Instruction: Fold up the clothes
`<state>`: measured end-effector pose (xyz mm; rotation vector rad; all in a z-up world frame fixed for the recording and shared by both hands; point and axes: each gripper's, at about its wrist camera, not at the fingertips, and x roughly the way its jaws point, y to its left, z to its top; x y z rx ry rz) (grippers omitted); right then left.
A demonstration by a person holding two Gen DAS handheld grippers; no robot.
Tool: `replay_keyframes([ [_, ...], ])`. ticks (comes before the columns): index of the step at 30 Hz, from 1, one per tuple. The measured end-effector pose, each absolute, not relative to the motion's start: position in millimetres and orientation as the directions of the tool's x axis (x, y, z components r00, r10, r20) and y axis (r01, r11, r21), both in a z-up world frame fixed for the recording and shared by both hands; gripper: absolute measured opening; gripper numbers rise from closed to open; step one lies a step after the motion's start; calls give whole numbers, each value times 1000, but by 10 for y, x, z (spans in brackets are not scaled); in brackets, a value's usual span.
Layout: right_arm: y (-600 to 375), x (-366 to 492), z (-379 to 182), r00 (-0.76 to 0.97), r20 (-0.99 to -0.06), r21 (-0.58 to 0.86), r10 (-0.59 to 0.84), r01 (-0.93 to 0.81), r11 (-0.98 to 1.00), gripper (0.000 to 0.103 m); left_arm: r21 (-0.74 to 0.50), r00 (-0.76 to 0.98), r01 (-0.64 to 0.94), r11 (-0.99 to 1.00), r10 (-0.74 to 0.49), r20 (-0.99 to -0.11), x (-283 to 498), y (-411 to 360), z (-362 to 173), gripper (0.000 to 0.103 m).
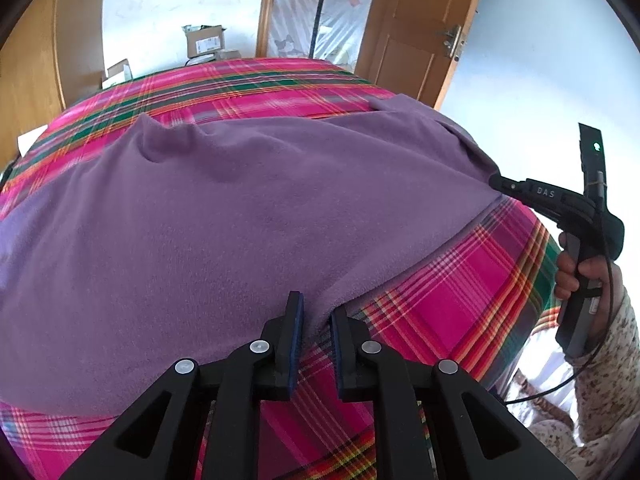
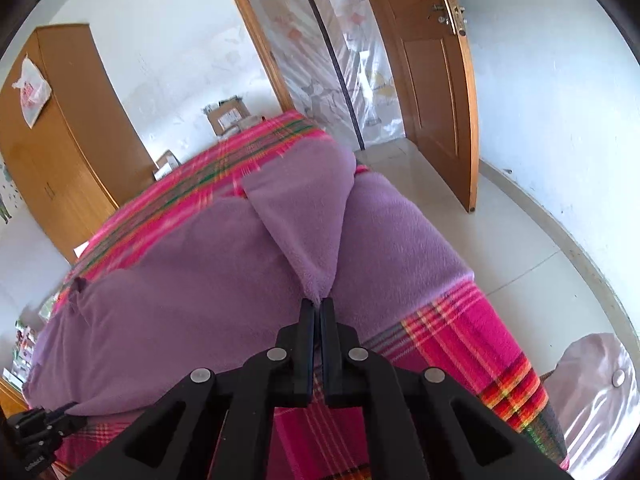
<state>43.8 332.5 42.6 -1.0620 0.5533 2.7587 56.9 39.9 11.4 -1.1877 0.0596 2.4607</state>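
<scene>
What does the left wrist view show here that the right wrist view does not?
Left wrist only: the right gripper seen from outside, pinching the purple garment, and the hand on its handle. Right wrist only: the tiled floor, a plastic bag on the wardrobe, and a pulled-up fold running into closed jaws. Both: the garment on the plaid sheet, cardboard boxes and the open door.
</scene>
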Motion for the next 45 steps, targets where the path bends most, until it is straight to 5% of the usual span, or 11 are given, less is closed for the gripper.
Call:
replay_keyframes([
  [2, 3315, 429, 430, -740, -672, 267, 5, -249, -931, 3, -136, -555, -400, -906, 357, -751, 580, 417, 158, 26],
  [10, 3276, 405, 450, -726, -688, 209, 16, -220, -953, 7, -153, -544, -492, -857, 440, -714, 607, 483, 351, 27],
  [20, 3393, 414, 673, -762, -648, 218, -2, -183, -959, 28, -189, -474, -492, -850, 443, -761, 228, 826, 229, 27],
  [28, 3332, -70, 926, -780, -625, 79, 29, -100, -992, 29, -217, -396, -553, -805, 483, -781, 100, 1194, 161, 27],
  [45, 2972, -1255, 643, -616, -784, -8, -79, 137, -991, 29, -222, -385, -570, -791, 496, -779, -47, 1393, 163, 27],
])
